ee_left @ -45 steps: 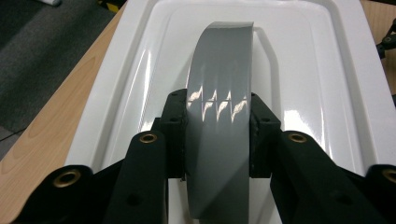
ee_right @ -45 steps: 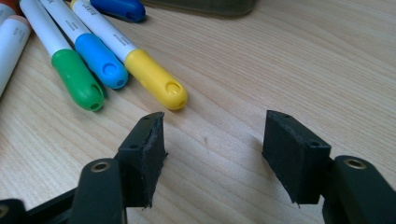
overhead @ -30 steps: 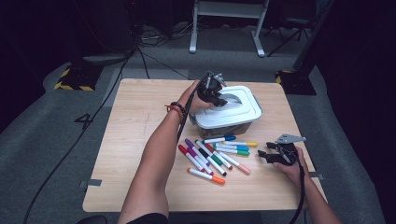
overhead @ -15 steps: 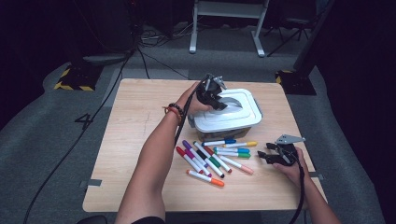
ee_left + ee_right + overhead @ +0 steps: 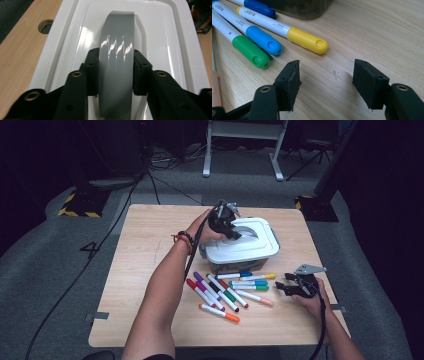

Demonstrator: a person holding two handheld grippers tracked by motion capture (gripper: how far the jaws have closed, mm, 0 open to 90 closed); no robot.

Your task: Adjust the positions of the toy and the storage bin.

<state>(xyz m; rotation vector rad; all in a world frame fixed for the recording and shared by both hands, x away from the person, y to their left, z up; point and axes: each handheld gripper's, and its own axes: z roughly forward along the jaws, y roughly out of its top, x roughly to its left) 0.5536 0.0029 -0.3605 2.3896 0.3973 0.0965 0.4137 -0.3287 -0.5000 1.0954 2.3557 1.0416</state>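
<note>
Left gripper [image 5: 115,72] has its fingers [image 5: 90,72] at either side of the grey curved plastic handle [image 5: 116,50] on the white plastic box lid [image 5: 160,30], pads touching it, having just eased open slightly. The high view shows the clear box [image 5: 240,265] beneath, its contents hard to make out. Right gripper [image 5: 325,83] rests on the wooden worktop [image 5: 374,32], fingers wide apart and empty; the yellow-capped marker [image 5: 308,40] lies just beyond them, other markers cut off.

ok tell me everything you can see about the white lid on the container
The white lid is glossy, plastic-looking, a rounded rectangle with a raised rim and a recessed centre. A grey arched handle spans its middle. It sits flat on the dark clear container at the table's middle, just behind the markers. The left gripper has its jaws on either side of the handle, pads against its edges; they have just been opening slightly.
</note>
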